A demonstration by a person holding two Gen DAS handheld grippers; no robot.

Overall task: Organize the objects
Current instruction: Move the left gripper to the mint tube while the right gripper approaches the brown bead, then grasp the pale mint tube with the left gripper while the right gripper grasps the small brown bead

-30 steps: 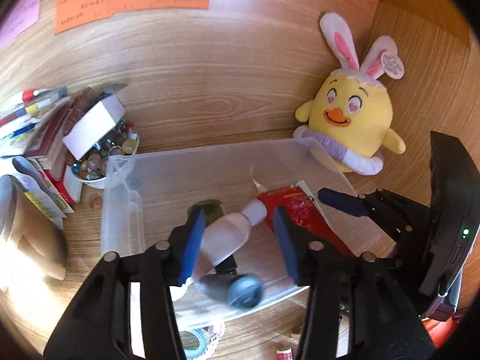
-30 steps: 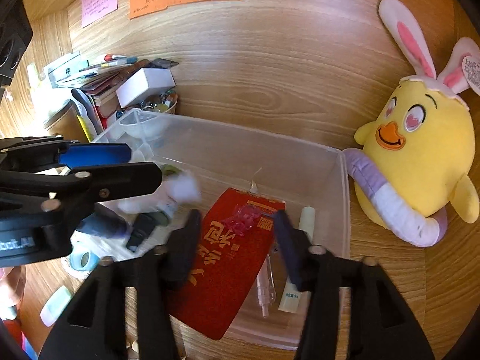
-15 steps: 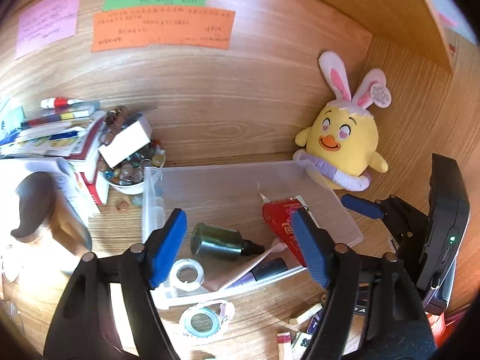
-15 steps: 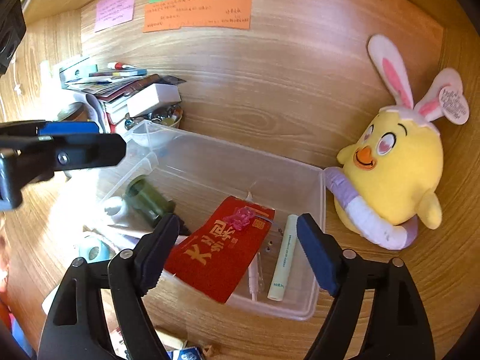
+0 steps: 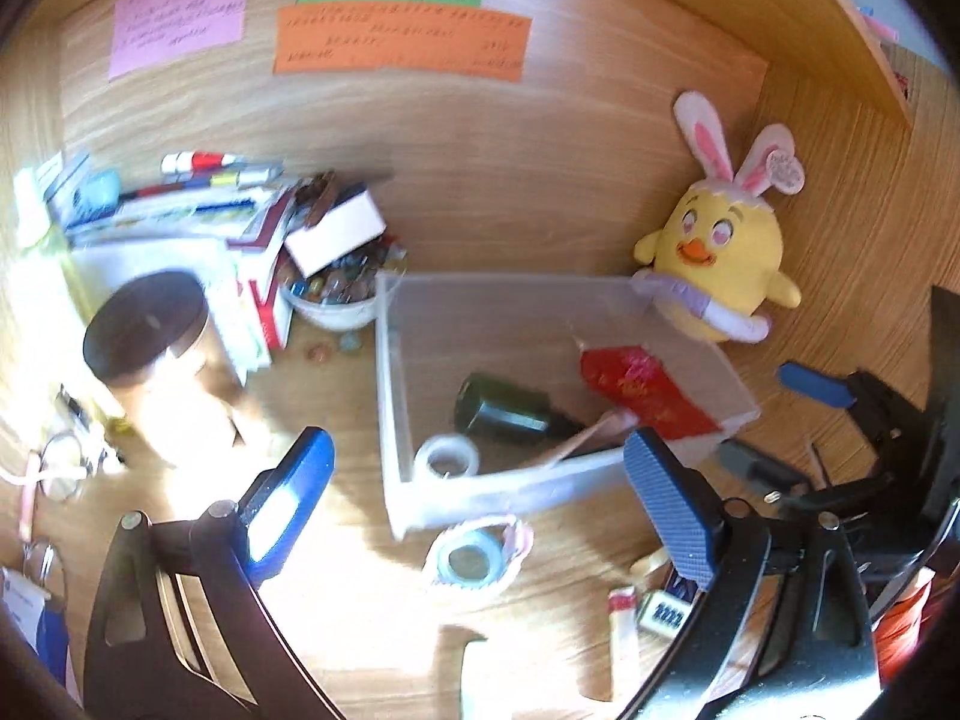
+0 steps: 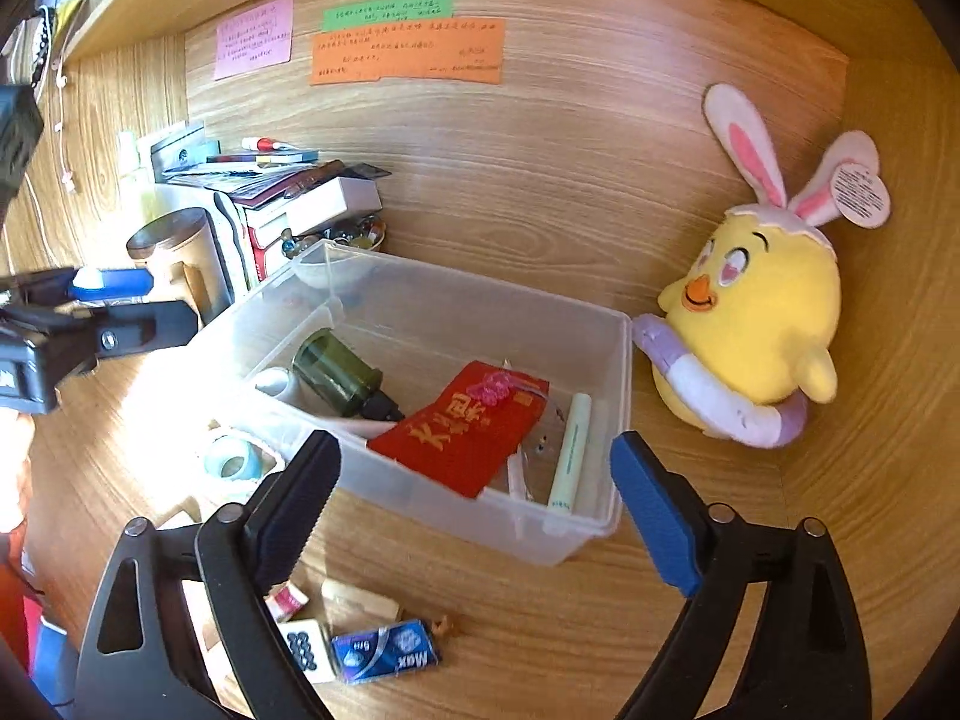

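A clear plastic bin [image 6: 594, 525] stands on the wooden desk; it also shows in the left wrist view [image 5: 390, 372]. Inside lie a dark green bottle [image 6: 339, 369], a red envelope [image 6: 462, 435], a pale green tube [image 6: 570, 450] and a roll of clear tape [image 5: 447, 456]. My left gripper [image 5: 480, 492] is open and empty, above the bin's near edge. My right gripper [image 6: 474, 492] is open and empty, in front of the bin. A blue tape roll [image 5: 471, 561] lies just outside the bin. A mahjong tile [image 6: 306, 651] and a blue packet [image 6: 387, 654] lie on the desk in front.
A yellow chick plush [image 6: 756, 324] sits to the right of the bin. A brown canister [image 5: 150, 354], stacked books [image 5: 180, 210] and a bowl of marbles [image 5: 336, 294] stand to the left. Sticky notes [image 6: 408, 51] hang on the back wall.
My left gripper let go of the white bottle into the bin, opened wide and pulled back and up. My right gripper also drew back and opened wider.
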